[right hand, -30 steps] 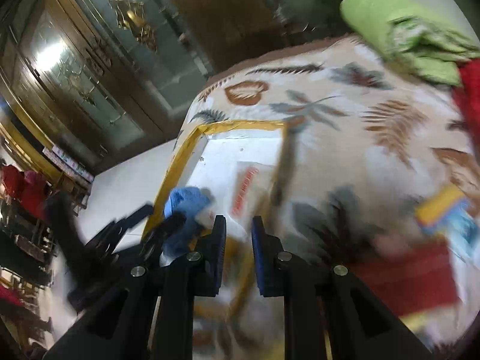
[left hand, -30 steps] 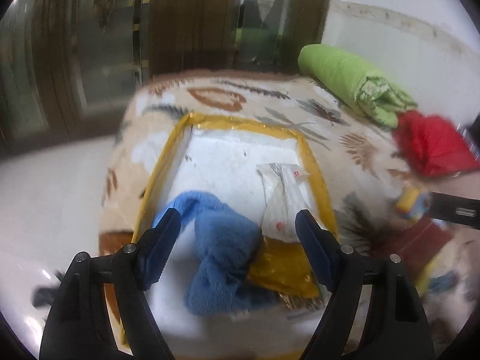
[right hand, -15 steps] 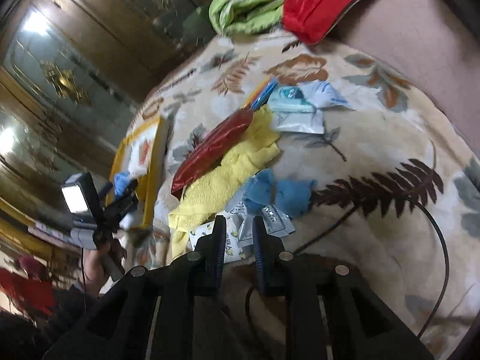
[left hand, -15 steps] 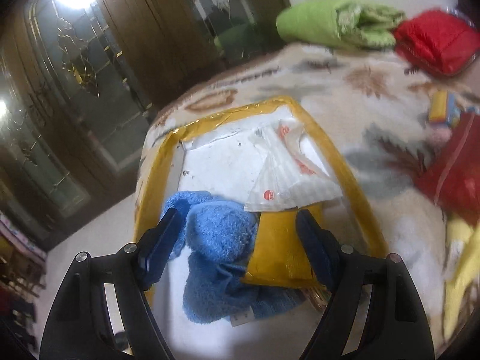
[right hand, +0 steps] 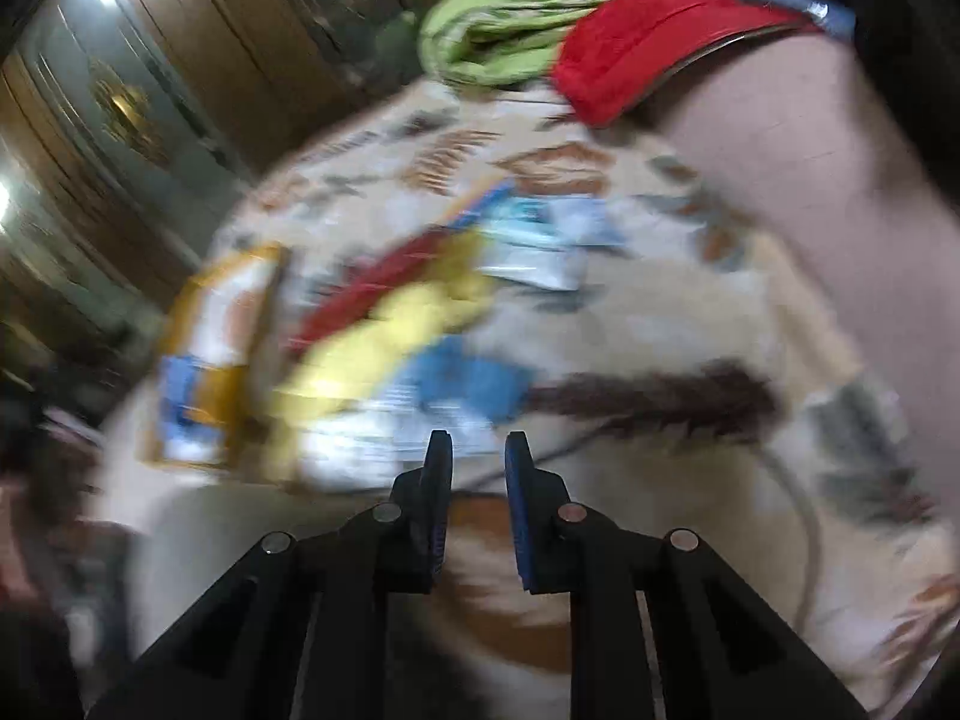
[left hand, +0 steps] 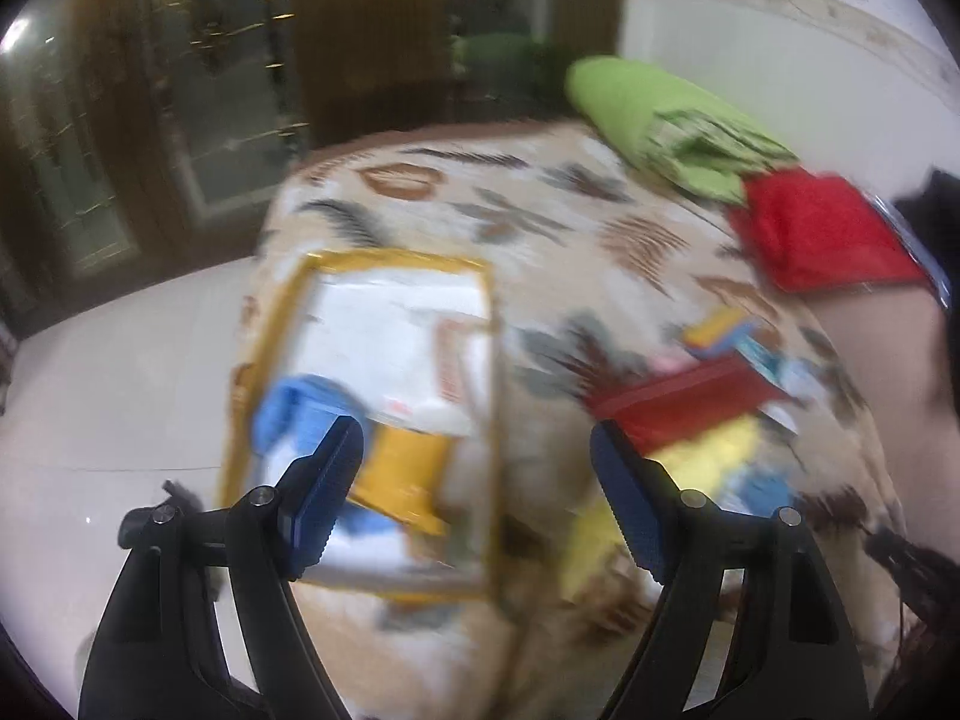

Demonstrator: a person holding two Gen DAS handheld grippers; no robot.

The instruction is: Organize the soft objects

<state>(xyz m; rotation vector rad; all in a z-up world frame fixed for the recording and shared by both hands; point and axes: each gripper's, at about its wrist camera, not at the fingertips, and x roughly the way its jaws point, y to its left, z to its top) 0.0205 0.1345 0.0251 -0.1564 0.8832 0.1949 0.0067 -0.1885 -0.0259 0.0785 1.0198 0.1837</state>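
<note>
**A:** Leaf-print blanket (left hand: pixel 558 228) covers the bed you're working over, with dark wooden doors beyond its far edge. Both views are smeared, so take small details as uncertain.

**B:** Where do my tools stand?

**A:** Your left tool (left hand: pixel 477 492) has its jaws wide apart with nothing between them. Your right tool (right hand: pixel 477 504) has its jaws nearly together, a narrow gap showing, and nothing is pinched there either. Neither one is carrying anything.

**B:** So which step am I on?

**A:** Between picks, I'd judge. The yellow-rimmed tray (left hand: pixel 493 324) near the bed's left edge already holds a blue towel (left hand: pixel 300 414), an orange pouch (left hand: pixel 408 474) and a white packet (left hand: pixel 444 360). The loose pile sits right of the tray, toward the bed's near edge: a yellow cloth (right hand: pixel 384 348), a blue cloth (right hand: pixel 468 384) just beside it, a red pouch (left hand: pixel 678 402) and some small pale sachets (right hand: pixel 540 240) farther along.

**B:** And the next move?

**A:** Your right tool points at the pile, the blue cloth nearest its tips. You'd need to part those jaws first, then come down over a raised fold so the pads bite fabric rather than blanket. A cable (right hand: pixel 804 516) lies across the near corner; keep clear of it.

**B:** And farther back?

**A:** A folded green blanket (left hand: pixel 654 114) and a red cushion (left hand: pixel 822 234) sit at the far right corner, well apart from the pile.
</note>
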